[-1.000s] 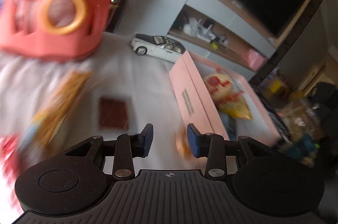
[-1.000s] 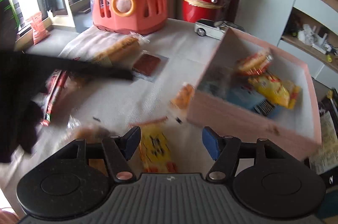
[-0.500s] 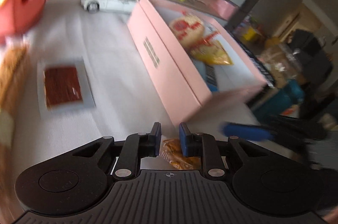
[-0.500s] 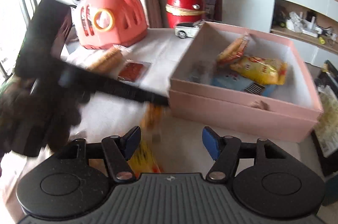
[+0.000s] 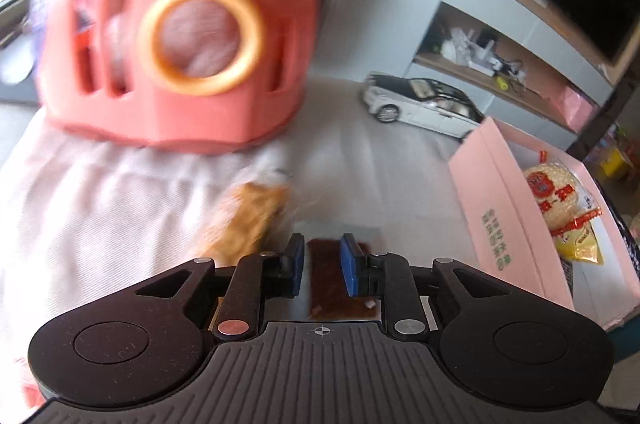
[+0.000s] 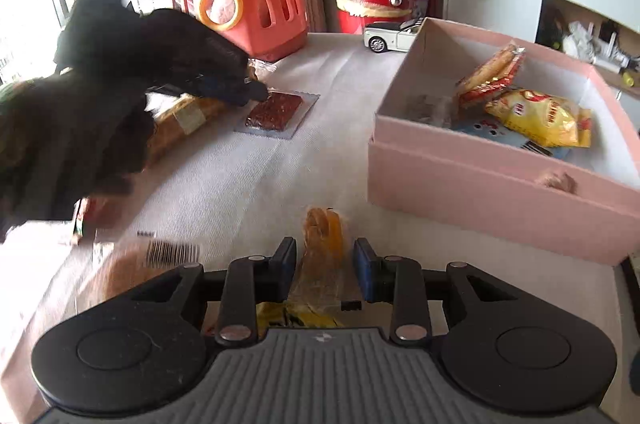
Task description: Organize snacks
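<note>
a: see that? the right claw [image 6: 325, 264] was spread wide a moment ago. its jaws have just been closing, and now they pinch the orange snack in a clear wrapper [image 6: 322, 244] between the pads.

b: so that one's caught. the open pink cardboard box [image 6: 480, 192] sits just ahead of that claw, to its right, so i'd guess it goes in there.

a: and the left claw [image 5: 322, 264] has left that orange snack. it's over the flat dark-brown square in a clear packet [image 5: 336, 288], jaws eased a touch but nearly together.

b: holding it?

a: can't tell. its own camera only shows brown between the pads. the right camera shows the tips at the packet's edge, under a black-gloved hand [image 6: 120, 64], with the packet flat on the white cloth [image 6: 280, 176].
</note>
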Available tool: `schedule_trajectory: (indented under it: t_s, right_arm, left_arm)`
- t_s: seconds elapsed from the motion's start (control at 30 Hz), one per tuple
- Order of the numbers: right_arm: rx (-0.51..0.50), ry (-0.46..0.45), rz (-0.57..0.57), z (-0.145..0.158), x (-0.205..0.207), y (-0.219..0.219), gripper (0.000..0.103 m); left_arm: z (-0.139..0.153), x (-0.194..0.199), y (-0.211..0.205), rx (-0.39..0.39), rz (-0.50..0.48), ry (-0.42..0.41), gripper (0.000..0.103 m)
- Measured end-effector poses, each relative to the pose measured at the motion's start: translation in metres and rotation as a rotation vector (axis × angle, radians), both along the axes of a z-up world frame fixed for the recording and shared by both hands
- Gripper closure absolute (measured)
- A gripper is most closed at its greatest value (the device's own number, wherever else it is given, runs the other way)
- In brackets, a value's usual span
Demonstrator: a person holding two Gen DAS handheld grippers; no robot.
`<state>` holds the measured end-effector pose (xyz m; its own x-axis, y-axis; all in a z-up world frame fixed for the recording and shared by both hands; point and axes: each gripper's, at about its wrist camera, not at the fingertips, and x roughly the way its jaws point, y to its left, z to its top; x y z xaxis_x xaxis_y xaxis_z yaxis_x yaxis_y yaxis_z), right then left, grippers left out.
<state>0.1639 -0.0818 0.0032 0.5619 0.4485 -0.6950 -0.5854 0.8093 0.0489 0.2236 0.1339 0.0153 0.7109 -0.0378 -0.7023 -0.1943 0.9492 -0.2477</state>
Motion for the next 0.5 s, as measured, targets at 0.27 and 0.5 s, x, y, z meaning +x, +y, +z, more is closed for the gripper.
schedule_trajectory:
  t_s: [0.27,0.5]
  right_arm:
    - [-0.028,-0.104,0.026,-0.011,-0.031,0.0,0.035]
    - [-0.035,-0.1,-0.03,-0.012,-0.03,-0.006,0.02]
  left_arm:
    - [-0.004,-0.007,-0.051,0.215,-0.242,-0.018,0.074]
    - [-0.004,-0.044,-0.059,0.149,-0.377,-0.024,0.074]
